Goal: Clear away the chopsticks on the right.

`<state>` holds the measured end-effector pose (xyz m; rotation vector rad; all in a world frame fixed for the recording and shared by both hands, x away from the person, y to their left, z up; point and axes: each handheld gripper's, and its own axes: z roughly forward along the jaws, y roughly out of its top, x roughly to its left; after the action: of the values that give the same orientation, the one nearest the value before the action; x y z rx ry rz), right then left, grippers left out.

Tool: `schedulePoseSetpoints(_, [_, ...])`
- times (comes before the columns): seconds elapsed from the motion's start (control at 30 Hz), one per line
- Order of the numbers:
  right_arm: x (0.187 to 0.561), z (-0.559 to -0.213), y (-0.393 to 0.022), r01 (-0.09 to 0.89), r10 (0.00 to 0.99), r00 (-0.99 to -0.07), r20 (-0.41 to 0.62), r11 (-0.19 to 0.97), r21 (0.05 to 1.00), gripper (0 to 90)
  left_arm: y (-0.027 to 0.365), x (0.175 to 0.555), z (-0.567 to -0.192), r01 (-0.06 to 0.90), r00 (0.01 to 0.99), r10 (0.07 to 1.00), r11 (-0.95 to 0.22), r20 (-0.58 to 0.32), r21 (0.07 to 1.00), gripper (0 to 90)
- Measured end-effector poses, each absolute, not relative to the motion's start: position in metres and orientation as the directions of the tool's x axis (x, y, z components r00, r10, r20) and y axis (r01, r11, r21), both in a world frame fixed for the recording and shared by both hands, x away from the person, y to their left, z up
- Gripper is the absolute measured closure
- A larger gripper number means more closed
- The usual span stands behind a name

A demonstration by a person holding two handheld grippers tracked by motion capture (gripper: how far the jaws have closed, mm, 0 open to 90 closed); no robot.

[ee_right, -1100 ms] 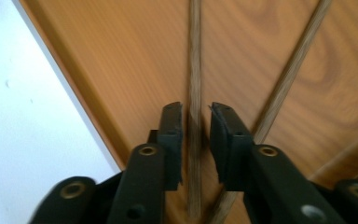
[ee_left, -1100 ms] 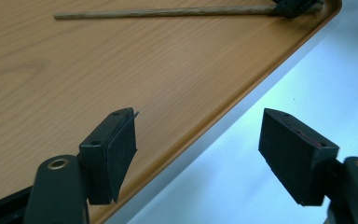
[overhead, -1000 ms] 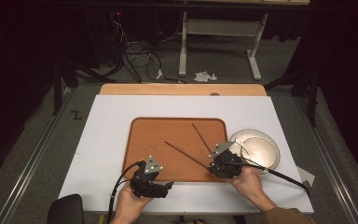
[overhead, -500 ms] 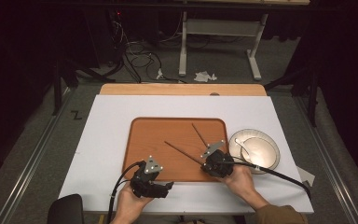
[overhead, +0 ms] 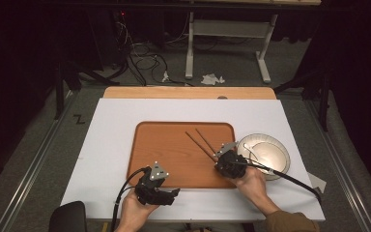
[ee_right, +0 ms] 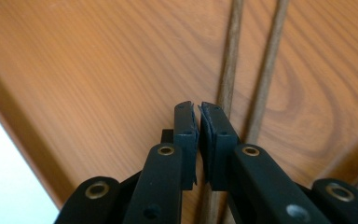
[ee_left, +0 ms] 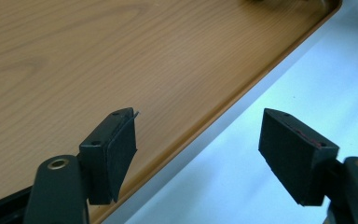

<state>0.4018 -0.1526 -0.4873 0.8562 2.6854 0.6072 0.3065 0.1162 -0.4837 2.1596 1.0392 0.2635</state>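
Observation:
Two dark wooden chopsticks [overhead: 200, 144] lie close together and nearly parallel on the brown wooden tray [overhead: 164, 150]. My right gripper [overhead: 219, 162] is at their near ends by the tray's right side. In the right gripper view its jaws [ee_right: 198, 109] are pressed together with nothing showing between the pads. One chopstick [ee_right: 233, 56] runs beneath the right jaw and the other chopstick [ee_right: 272, 60] lies just beside it. My left gripper [overhead: 175, 192] rests at the tray's front edge. In its own view it is open [ee_left: 198, 144] across the tray rim [ee_left: 242, 88], holding nothing.
A white round plate [overhead: 263, 154] sits on the white table top [overhead: 111, 145] just right of the tray, close to my right hand. A wooden strip [overhead: 188, 93] runs along the table's far edge. Cables trail from both grippers toward the near edge.
The longer chopstick has swung from pointing left to lying alongside the other one. My right gripper shifted slightly left and then back. The left gripper stayed put.

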Motion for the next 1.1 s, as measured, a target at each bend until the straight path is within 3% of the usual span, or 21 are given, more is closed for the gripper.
schedulePoseSetpoints(0.6, [0.384,-0.463,-0.163,0.416,0.549,-0.826,-0.126,0.745,0.521,72.1,0.118,0.307,-0.483,0.602,0.653,0.748,-0.421,-0.116,0.678,27.5])
schedulePoseSetpoints(1.1, [0.371,-0.434,-0.202,0.412,0.575,-0.810,-0.116,0.699,0.585,68.9,0.119,0.306,-0.482,0.599,0.652,0.750,-0.417,-0.114,0.684,27.6])
